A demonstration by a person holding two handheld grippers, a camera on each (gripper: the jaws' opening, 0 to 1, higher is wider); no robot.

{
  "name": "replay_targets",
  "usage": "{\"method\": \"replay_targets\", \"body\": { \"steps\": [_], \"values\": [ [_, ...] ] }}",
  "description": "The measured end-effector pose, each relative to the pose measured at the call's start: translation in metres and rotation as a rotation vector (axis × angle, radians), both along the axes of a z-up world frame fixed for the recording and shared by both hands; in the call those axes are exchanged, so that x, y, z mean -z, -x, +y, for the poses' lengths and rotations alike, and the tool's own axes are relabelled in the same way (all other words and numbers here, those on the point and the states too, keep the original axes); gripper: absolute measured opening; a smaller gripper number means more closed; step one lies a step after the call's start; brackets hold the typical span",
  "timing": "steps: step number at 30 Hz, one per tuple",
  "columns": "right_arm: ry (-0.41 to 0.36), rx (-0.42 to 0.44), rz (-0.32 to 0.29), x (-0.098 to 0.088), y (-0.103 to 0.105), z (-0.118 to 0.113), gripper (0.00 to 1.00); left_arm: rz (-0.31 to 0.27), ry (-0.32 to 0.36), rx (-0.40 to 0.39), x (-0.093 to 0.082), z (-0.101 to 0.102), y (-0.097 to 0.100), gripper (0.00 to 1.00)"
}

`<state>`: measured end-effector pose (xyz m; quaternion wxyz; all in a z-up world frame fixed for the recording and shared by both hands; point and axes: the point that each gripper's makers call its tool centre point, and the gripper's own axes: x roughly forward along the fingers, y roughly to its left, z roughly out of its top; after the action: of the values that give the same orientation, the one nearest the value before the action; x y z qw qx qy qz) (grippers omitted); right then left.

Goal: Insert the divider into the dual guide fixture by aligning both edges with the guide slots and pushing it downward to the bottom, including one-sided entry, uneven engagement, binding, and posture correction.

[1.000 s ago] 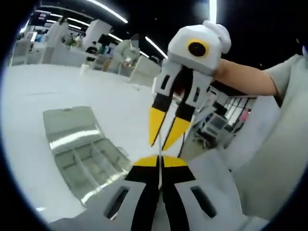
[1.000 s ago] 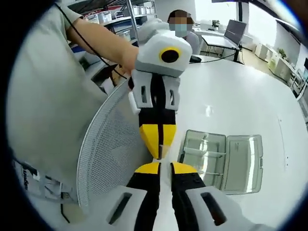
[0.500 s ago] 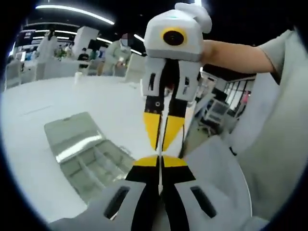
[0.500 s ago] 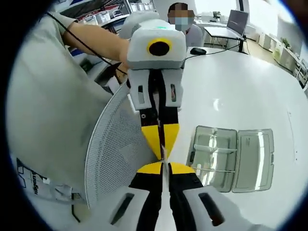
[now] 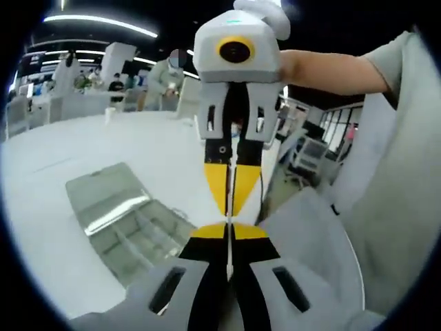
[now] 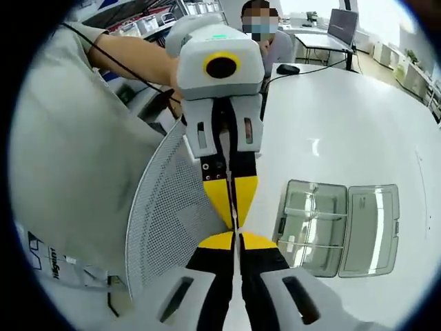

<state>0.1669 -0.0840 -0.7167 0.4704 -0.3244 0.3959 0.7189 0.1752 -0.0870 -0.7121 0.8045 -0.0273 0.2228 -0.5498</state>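
In the left gripper view my left gripper (image 5: 229,232) rises from the bottom with its yellow-tipped jaws pressed together on a thin pale strip, the divider (image 5: 230,256), which runs as a narrow line between them. Tip to tip with it, just beyond, my right gripper (image 5: 232,207) points back toward the camera, its own yellow tips also closed on the far end of that strip. Behind it my bare forearm (image 5: 331,71) reaches in from the right, with my pale shirt along the right edge.

Down to the left, on the white table (image 5: 83,148), lies the clear plastic box (image 5: 120,224) with its lid folded open flat; thin partitions and guide ribs show inside it. It is well apart from both grippers, and the divider is held in the air, not in the box. A white mesh chair back (image 5: 310,241) sits low on the right.

In the right gripper view my right gripper (image 6: 236,239) comes up from the bottom, jaws shut on the divider (image 6: 236,221), meeting the left gripper (image 6: 233,210) tip to tip. The mesh chair back (image 6: 169,221) curves to the left of them. The clear box (image 6: 337,227) lies open on the table (image 6: 344,131) to the right. Farther off, a person sits at the table's far side, near a monitor.
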Motion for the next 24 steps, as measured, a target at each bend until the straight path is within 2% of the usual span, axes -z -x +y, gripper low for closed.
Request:
{"method": "replay_targets", "body": {
  "steps": [4,5,7,8,21,24],
  "values": [
    [0.001,-0.008,0.003,-0.0002,0.0017,-0.0016,0.0,-0.016,-0.016,0.017,0.0005,-0.0017,0.0007,0.0],
    [0.015,0.015,0.02,-0.0008,0.0033,-0.0029,0.0,-0.015,-0.014,0.02,0.0002,-0.0022,0.0013,0.0],
    [0.007,-0.001,0.009,-0.0012,0.0025,-0.0029,0.0,-0.015,-0.006,0.019,-0.0007,-0.0031,0.0019,0.0],
    [0.024,0.033,0.023,-0.0015,0.003,-0.0039,0.0,-0.018,-0.003,0.021,-0.001,-0.0036,0.0022,0.0],
    [0.042,0.055,0.002,-0.0064,-0.0024,-0.004,0.0,-0.047,0.039,0.017,-0.0055,-0.0037,-0.0031,0.0],
    [0.038,0.062,0.007,-0.0063,-0.0027,-0.0038,0.0,-0.039,0.048,0.018,-0.0051,-0.0033,-0.0044,0.0]
  ]
}}
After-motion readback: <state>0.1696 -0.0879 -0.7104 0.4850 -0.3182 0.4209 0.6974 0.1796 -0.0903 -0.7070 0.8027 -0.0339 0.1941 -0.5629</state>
